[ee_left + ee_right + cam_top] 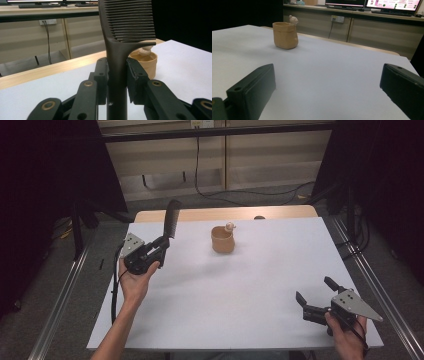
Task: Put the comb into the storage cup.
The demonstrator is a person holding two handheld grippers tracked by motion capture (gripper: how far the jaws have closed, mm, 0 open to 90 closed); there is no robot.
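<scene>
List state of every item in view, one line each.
left gripper: shut on the comb's handle, raised off the table.
comb: black, held upright, teeth end up.
cup: tan, upright on the white table, open at the top, small pale figure on its rim, apart from both grippers.
right gripper: open, nothing between the jaws, low at the table's near right corner.

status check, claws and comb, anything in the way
Left claw shut on black comb, held upright. Right claw open, empty, low over white table. Tan cup stands apart from the comb, nothing between them.
</scene>
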